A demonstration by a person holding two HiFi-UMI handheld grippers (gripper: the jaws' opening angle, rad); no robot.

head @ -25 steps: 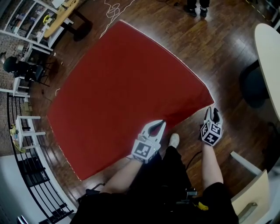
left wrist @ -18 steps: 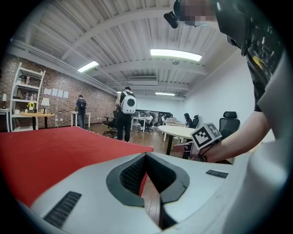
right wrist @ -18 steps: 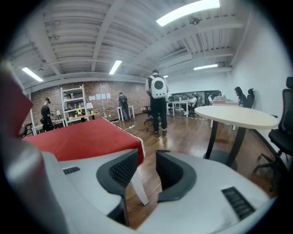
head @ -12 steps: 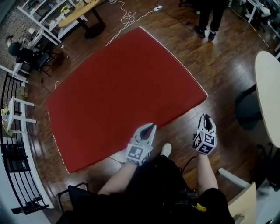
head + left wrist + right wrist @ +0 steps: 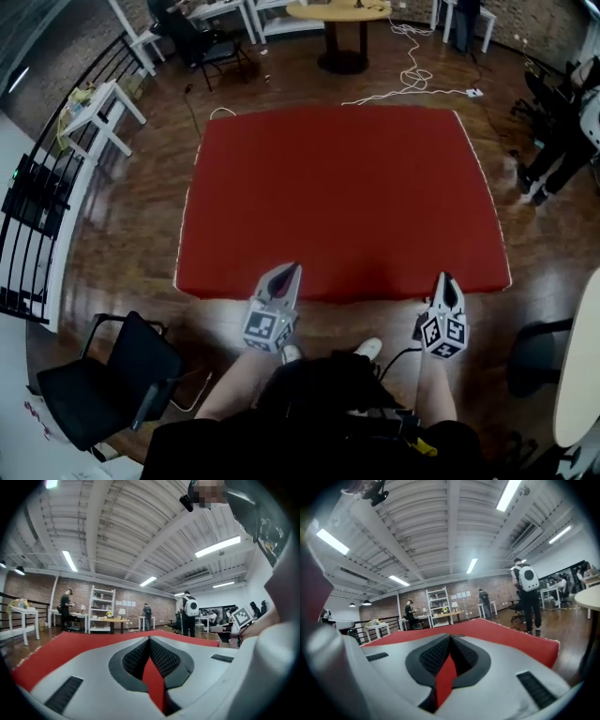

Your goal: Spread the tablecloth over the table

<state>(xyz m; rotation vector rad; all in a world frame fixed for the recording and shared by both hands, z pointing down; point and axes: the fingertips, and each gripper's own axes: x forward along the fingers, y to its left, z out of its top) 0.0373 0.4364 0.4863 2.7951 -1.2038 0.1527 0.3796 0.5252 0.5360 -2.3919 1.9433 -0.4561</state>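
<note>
The dark wooden plank floor (image 5: 122, 253) fills the room. Over it the large red rectangular fabric tablecloth (image 5: 342, 197) lies spread flat and level, its long axis running left to right across the head view and its near long edge towards the person; what lies under it, I cannot tell. The left grey two-jaw gripper (image 5: 292, 268) is clamped tight on that near edge, a red strip pinched between its pads. The right grey two-jaw gripper (image 5: 443, 277), further along the same edge, has just been closing and likewise nips red cloth.
</note>
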